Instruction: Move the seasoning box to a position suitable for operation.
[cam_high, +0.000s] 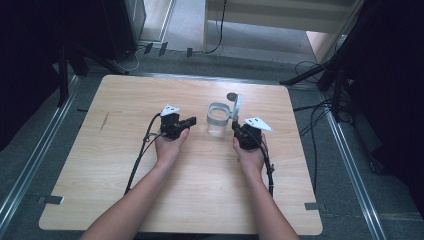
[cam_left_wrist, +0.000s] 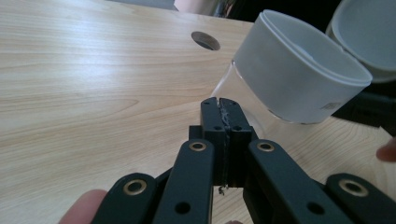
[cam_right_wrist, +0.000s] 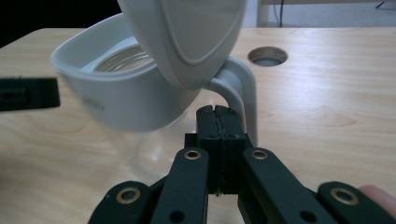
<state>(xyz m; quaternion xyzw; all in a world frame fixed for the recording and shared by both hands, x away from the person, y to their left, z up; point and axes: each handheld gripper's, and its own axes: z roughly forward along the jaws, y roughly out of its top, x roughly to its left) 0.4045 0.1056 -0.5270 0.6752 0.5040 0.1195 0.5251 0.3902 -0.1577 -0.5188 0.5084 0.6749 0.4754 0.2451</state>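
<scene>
Two grippers: left gripper (cam_high: 191, 120) and right gripper (cam_high: 235, 126) — jaws together, empty.
Jug (cam_high: 218, 119): table (cam_high: 125, 165) centre, between them; lid (cam_high: 237, 106) raised at 2 o'clock.
Advice: open your jaws before approaching — likely handle (cam_right_wrist: 243, 95) first.

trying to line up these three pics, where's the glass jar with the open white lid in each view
High view: the jar stands at table centre, between the two grippers.
Left gripper view: upper right, beyond the shut jaws.
Right gripper view: upper left and centre, lid raised over it.
Shared landmark: the round hole in the tabletop behind the jar.
</scene>
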